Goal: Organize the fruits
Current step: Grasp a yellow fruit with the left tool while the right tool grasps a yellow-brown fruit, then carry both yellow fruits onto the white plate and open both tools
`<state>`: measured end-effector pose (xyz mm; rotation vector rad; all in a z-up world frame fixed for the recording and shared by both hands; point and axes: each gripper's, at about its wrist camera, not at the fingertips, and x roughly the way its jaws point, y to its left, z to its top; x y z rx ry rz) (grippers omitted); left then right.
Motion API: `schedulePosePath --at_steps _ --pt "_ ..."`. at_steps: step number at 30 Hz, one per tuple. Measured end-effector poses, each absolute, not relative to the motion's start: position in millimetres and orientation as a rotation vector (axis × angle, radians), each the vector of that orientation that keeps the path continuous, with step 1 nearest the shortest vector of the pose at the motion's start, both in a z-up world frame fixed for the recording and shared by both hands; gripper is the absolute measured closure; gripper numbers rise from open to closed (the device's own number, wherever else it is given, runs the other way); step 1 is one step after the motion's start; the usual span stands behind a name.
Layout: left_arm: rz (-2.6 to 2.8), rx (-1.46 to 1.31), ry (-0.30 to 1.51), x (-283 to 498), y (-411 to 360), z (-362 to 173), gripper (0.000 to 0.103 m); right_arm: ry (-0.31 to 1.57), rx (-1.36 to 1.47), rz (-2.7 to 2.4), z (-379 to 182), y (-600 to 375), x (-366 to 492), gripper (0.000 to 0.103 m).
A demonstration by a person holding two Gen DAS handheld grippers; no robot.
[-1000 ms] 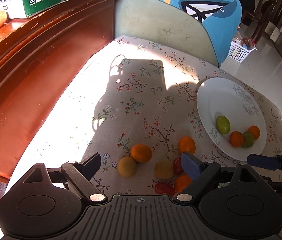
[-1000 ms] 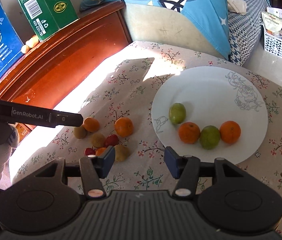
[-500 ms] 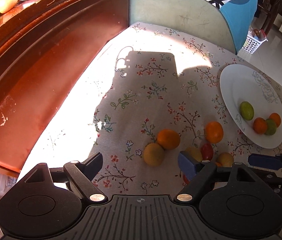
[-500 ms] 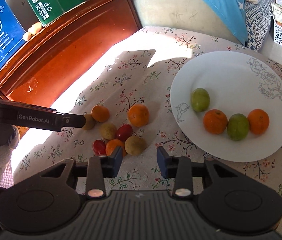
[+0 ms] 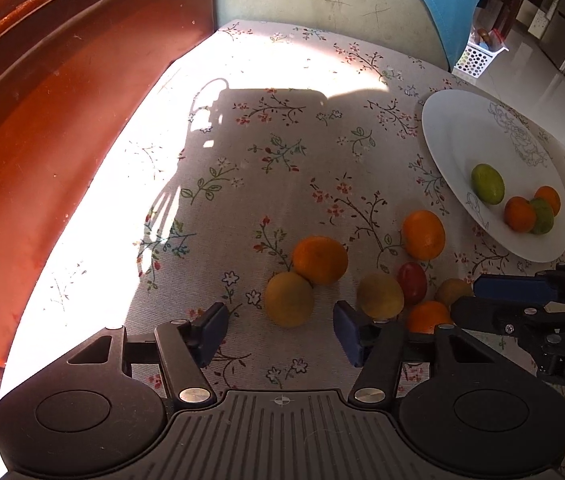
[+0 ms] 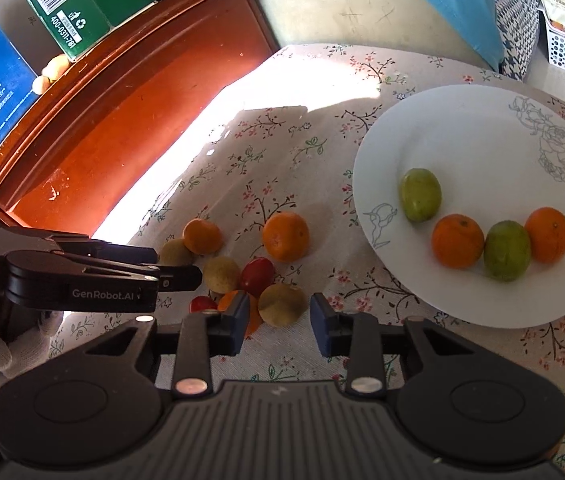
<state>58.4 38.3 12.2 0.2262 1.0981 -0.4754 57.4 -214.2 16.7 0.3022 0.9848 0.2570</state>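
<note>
Between the spread blue pads of the left gripper (image 5: 278,330), just ahead of the tips, sits a yellow-brown fruit (image 5: 289,299); the jaws stand wide apart and touch nothing. An orange (image 5: 320,259) rests against that fruit on its far side. Beyond the right-hand pad lies a second yellow-brown fruit (image 5: 380,295), then a red fruit (image 5: 412,282) touching it, with a larger orange (image 5: 423,235) farther ahead. Farther right the white plate (image 5: 454,128) carries two green fruits and two oranges.

Seen from the right wrist view, the left gripper enters from the far left, its fingers lying over the loose pile on the flowered tablecloth (image 6: 282,152). The right gripper (image 6: 278,323) has its jaws parted about a fruit's width and grips nothing; a yellow-brown fruit (image 6: 282,304) lies just ahead of the gap, nearer the left pad, which also hides part of a small orange (image 6: 228,300). A small red fruit (image 6: 202,303) lies left of that pad. Ahead and to the right, the plate (image 6: 482,128) holds a green fruit (image 6: 420,195), an orange (image 6: 457,241), another green fruit (image 6: 506,251) and another orange (image 6: 547,234), the last three touching in a row.
</note>
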Motion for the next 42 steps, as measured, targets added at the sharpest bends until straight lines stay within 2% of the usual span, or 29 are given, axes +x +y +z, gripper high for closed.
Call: schedulePosePath --at_steps 4,6,9,21,24,42 --pt "-0.483 0.253 1.079 57 37 12 0.052 0.985 0.322 0.259 16 -215 59 0.073" --pt "-0.493 0.262 1.067 57 36 12 0.065 0.990 0.312 0.252 15 -215 60 0.079" --pt "-0.517 0.266 1.062 54 33 13 0.070 0.992 0.325 0.254 14 -216 60 0.079" --pt "-0.517 0.309 1.029 50 28 11 0.073 0.998 0.308 0.255 15 -214 59 0.079" --pt "-0.508 0.312 1.030 49 29 13 0.080 0.997 0.300 0.254 15 -213 58 0.079" --pt "-0.545 0.229 0.939 36 29 54 0.080 0.855 0.364 0.214 59 -242 59 0.079"
